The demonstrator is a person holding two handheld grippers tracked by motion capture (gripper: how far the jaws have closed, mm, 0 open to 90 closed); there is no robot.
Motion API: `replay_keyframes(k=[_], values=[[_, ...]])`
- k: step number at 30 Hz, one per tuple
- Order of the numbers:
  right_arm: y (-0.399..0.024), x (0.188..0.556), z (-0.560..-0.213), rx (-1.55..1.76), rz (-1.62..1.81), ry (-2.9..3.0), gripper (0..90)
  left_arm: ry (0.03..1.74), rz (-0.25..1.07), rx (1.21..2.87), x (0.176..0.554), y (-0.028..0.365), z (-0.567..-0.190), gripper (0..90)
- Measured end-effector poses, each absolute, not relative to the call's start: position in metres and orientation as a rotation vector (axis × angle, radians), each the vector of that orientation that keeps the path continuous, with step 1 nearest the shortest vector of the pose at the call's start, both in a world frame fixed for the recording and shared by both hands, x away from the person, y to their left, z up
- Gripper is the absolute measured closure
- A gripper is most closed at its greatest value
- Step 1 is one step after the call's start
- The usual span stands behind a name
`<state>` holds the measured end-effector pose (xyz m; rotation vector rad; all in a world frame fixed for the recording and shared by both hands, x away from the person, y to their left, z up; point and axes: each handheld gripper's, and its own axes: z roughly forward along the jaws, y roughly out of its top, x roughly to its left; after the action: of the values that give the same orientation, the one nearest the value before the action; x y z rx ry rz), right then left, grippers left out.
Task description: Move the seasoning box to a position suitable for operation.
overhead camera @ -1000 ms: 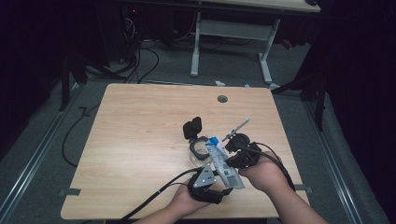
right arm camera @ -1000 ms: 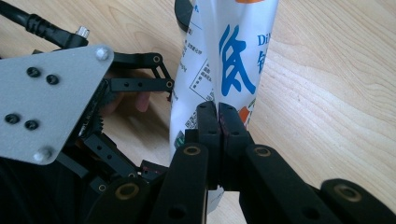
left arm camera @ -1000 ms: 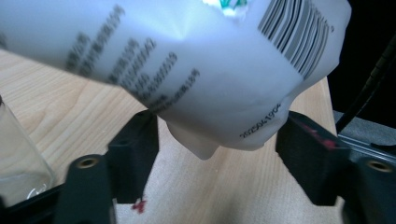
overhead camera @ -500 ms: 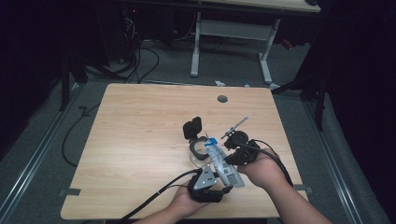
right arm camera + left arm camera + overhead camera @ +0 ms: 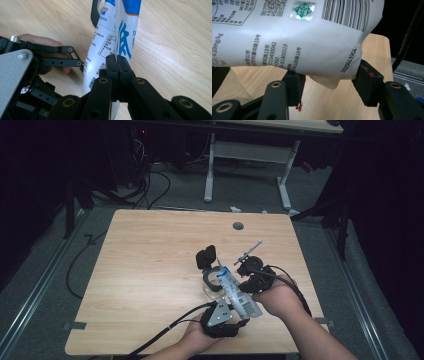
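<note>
White pouch: my white-and-blue printed plastic pouch (image 5: 235,290) hangs above the light wooden table (image 5: 150,270).
Right gripper (image 5: 117,65): I pinch its edge, jaws pressed together.
Left gripper (image 5: 329,81): jaws just closing around its corner, not yet touching.

Glossy white plastic pouch (image 5: 294,40), matt wooden table (image 5: 150,270)

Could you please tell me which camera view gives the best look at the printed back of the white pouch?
The left gripper view: the pouch hangs close above the left tongs, its barcode and text readable. The right gripper view shows the pouch edge-on, pinched in the right tongs. The high view shows it small, between both hands.
</note>
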<state>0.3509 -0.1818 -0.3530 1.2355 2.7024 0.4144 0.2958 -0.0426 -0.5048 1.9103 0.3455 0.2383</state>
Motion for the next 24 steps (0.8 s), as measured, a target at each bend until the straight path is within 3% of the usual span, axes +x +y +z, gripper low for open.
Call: replay_keyframes(k=[24], values=[[-0.181, 0.364, -0.355, 1.259, 0.403, 2.743, 90.0, 0.371, 0.252, 1.908, 0.302, -0.044, -0.507, 48.1]])
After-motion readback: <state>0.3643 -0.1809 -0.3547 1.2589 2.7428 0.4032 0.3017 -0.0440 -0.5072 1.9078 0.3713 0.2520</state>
